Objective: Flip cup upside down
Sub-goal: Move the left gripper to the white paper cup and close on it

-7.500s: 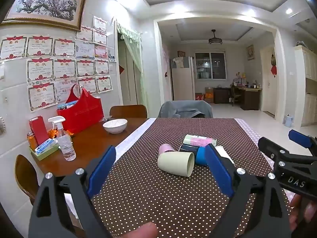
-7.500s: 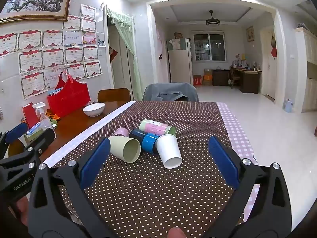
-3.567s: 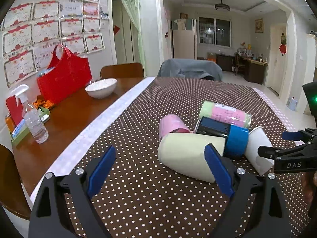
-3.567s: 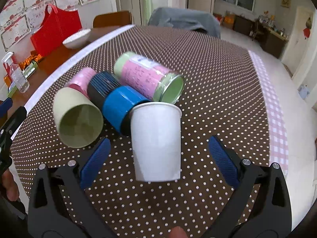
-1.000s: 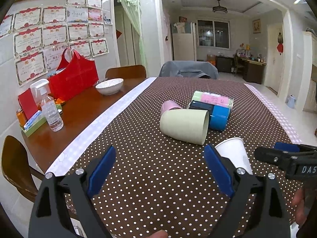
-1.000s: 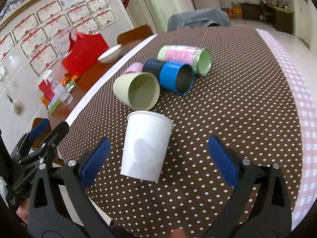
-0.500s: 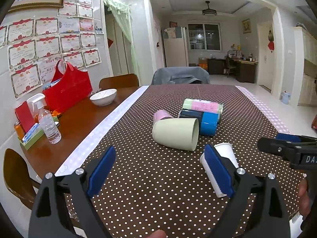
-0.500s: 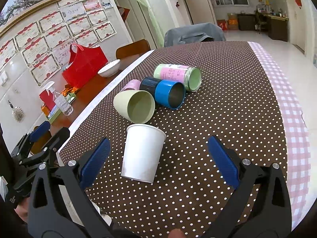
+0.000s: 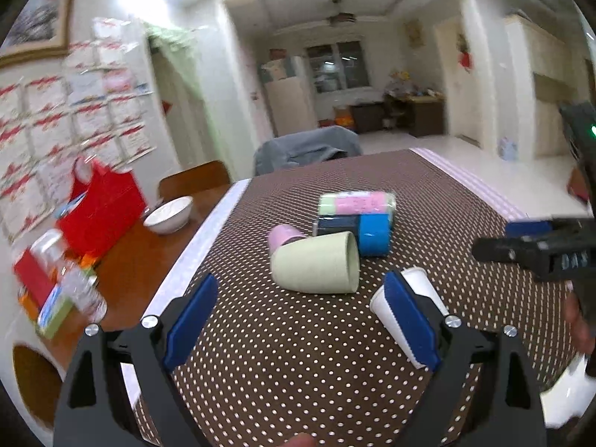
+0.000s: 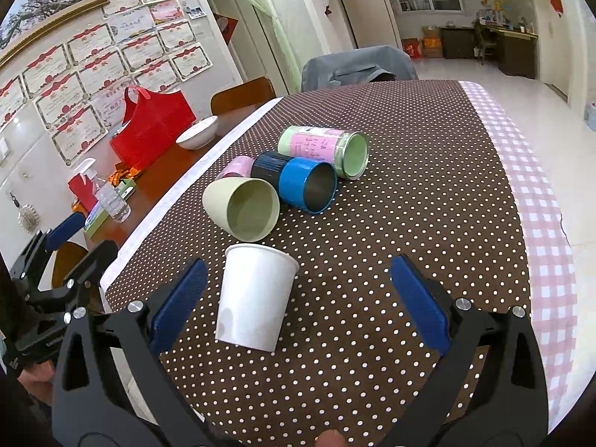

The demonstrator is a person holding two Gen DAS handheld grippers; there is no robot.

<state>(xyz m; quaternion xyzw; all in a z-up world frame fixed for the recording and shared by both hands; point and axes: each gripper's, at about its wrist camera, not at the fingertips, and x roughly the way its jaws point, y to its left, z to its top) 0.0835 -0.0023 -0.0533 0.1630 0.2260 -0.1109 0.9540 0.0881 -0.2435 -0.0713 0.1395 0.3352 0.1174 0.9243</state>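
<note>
White paper cup (image 10: pixel 257 298) inverted, between wide-apart right jaws, untouched

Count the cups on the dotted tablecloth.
5: white paper cup upside down nearest the camera; pale green cup, blue metal cup, pink-labelled green cup and pink cup all lying sideways behind it. None seem hidden.

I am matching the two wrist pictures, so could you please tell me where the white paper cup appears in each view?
Left wrist view: the white paper cup sits lower right, partly hidden behind the left gripper's right blue pad.
Right wrist view: it lies lower centre, between the right gripper's open jaws, touching neither.
Shared landmark: the pale green plastic cup lying on its side just beyond it.
</note>
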